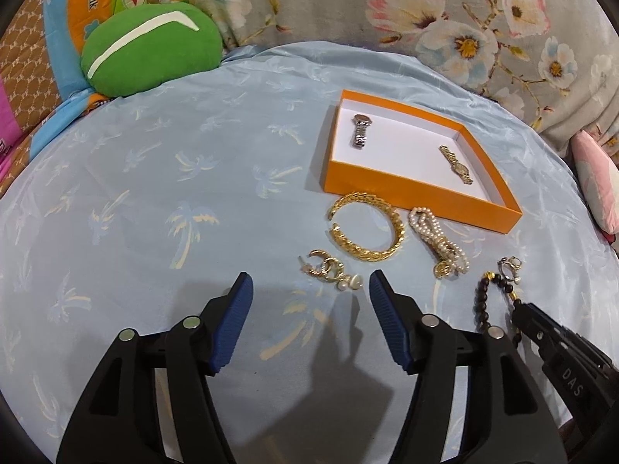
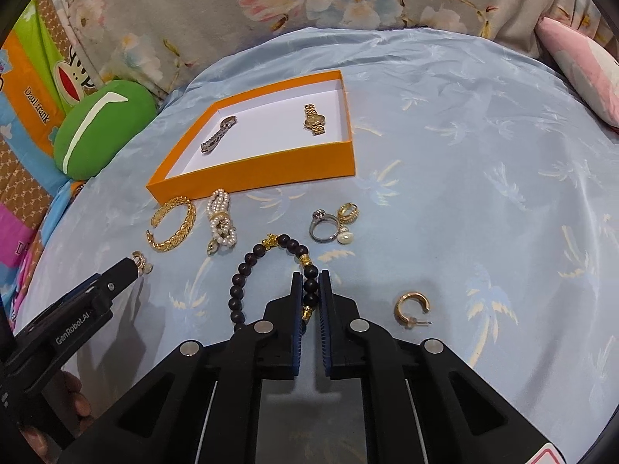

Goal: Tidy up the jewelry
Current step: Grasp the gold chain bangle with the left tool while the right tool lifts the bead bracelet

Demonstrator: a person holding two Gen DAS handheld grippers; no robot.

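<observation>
Fingers of the right gripper (image 2: 310, 294) are pinched narrow on the dark bead bracelet (image 2: 247, 270), whose loop trails forward-left on the bed (image 2: 464, 154). Orange box (image 2: 255, 172) lies further ahead-left, beyond the bracelet. Left gripper (image 1: 309, 290) hangs wide, empty, just short of the earrings (image 1: 329, 270).

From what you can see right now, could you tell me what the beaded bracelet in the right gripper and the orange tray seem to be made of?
Beaded bracelet: dark round beads, matte brown-black, probably wood or stone, with small shiny gold-toned spacers; the right gripper is shut on it.
Orange tray: looks like stiff cardboard, matte orange outside, plain white inside, with crisp folded edges.
</observation>
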